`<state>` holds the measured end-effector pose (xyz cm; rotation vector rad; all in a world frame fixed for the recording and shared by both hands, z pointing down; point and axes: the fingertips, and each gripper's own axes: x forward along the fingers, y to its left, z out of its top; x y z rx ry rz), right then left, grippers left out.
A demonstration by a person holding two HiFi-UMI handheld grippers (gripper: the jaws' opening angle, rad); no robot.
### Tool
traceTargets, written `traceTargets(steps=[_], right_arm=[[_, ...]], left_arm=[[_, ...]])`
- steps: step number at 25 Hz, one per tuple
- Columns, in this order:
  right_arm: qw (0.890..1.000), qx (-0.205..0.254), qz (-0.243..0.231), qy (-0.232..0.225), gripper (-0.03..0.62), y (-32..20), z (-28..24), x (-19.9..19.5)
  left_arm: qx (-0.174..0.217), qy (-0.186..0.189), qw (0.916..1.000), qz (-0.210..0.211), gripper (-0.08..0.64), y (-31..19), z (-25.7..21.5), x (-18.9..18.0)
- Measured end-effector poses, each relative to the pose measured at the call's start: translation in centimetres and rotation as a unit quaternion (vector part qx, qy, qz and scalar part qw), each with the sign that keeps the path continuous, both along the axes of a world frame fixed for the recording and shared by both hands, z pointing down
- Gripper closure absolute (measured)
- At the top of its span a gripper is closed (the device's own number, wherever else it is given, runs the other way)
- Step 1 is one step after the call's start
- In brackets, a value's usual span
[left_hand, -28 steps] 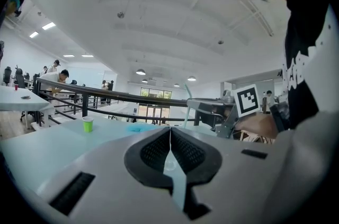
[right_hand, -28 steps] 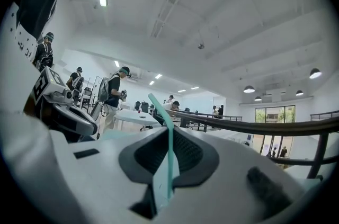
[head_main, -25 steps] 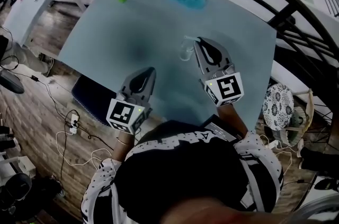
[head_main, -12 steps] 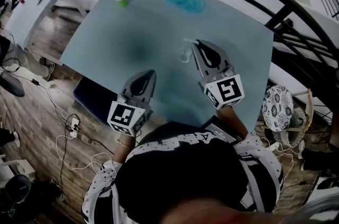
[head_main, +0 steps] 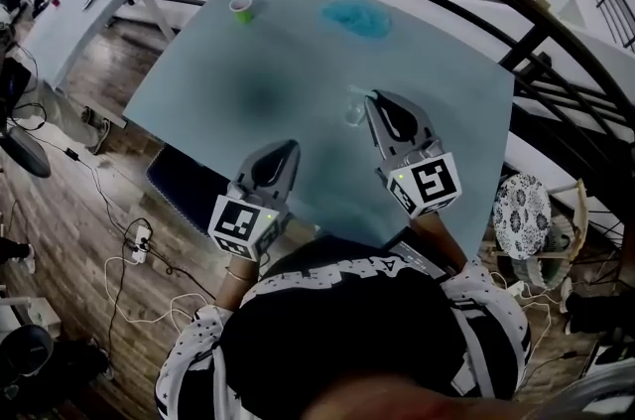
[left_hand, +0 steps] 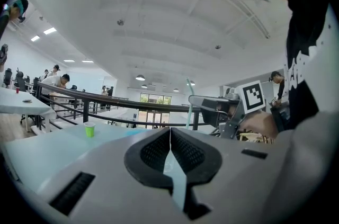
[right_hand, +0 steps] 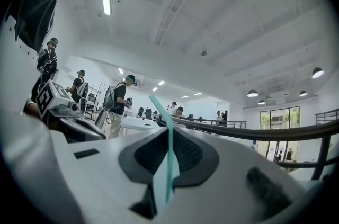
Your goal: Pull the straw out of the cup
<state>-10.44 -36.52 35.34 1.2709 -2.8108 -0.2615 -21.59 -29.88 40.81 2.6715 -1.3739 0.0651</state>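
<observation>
A small clear cup (head_main: 353,114) stands on the pale blue table (head_main: 238,80), right of middle. My right gripper (head_main: 376,97) hovers just above and right of it, shut on the thin teal straw (head_main: 359,91). In the right gripper view the straw (right_hand: 169,154) runs up between the closed jaws, its bent tip poking out past them. Whether its lower end still sits in the cup is hidden. My left gripper (head_main: 291,148) hangs over the table's near edge, shut with nothing in it; its pads (left_hand: 183,151) meet.
A green cup (head_main: 241,8) stands at the table's far left corner, and a blue crumpled thing (head_main: 355,19) lies at the far middle. A black railing (head_main: 516,41) runs behind and right of the table. Other people stand at tables beyond it.
The head camera has shifted, so the table and both grippers sit a little lower in view. The right gripper keeps its hold on the straw beside the cup.
</observation>
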Motion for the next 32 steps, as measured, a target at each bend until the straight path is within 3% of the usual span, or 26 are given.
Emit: traceTargets(steps=[32], right_arm=[[1.0, 0.009, -0.011, -0.001, 0.552, 2.2, -1.2, 0.1]], left_arm=[[0.01, -0.006, 0.9999, -0.009, 0.546, 1.8, -0.8, -0.2]])
